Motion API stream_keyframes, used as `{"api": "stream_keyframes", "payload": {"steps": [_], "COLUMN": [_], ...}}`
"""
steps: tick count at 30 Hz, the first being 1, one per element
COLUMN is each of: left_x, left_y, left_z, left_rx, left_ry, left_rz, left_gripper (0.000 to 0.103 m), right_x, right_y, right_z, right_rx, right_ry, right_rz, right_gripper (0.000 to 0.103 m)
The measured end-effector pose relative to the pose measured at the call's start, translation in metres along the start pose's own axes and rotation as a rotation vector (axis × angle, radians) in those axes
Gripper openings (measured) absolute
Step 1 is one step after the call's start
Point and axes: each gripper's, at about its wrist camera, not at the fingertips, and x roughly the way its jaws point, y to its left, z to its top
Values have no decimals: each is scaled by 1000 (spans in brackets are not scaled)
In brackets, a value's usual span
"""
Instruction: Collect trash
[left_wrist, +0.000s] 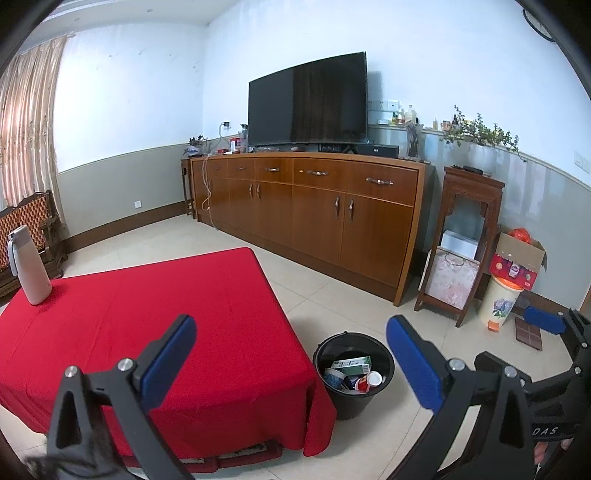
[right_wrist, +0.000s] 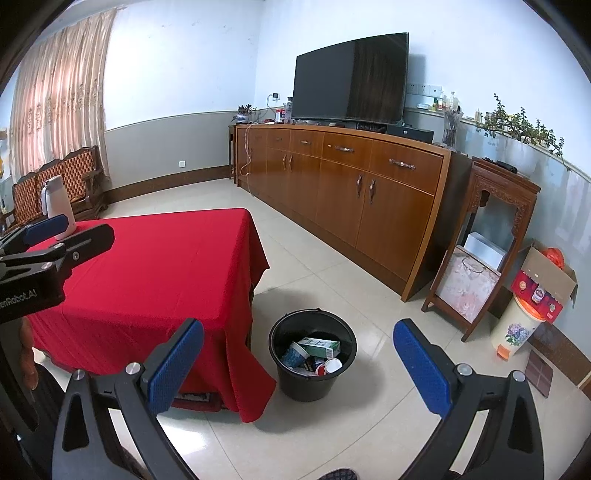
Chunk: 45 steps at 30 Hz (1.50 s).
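While we've got both grippers, left (left_wrist: 291, 360) and right (right_wrist: 299, 363), spread wide with nothing in them, the trash (right_wrist: 314, 354) sits in the black bucket (right_wrist: 291, 384) on the floor, just beside the red table (right_wrist: 147, 273). Only a white flask (left_wrist: 27, 266) is on the cloth.

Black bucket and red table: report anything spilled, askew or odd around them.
Nothing stands out. The black bucket stands upright on the floor beside the red table, trash inside, none spilled around it. The white bottle stands upright on the cloth. Both tongs are open and empty.
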Motion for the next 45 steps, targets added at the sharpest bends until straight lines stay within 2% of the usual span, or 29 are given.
{"api": "stream_keyframes", "payload": {"steps": [45], "left_x": [2], "left_y": [-1], "left_z": [1], "left_rx": [4], "left_ry": [-4], "left_rz": [-9], "left_gripper": [103], "right_x": [2], "right_y": [0], "right_z": [2], "right_rx": [3], "right_ry": [0], "right_rz": [7], "right_gripper": [103]}}
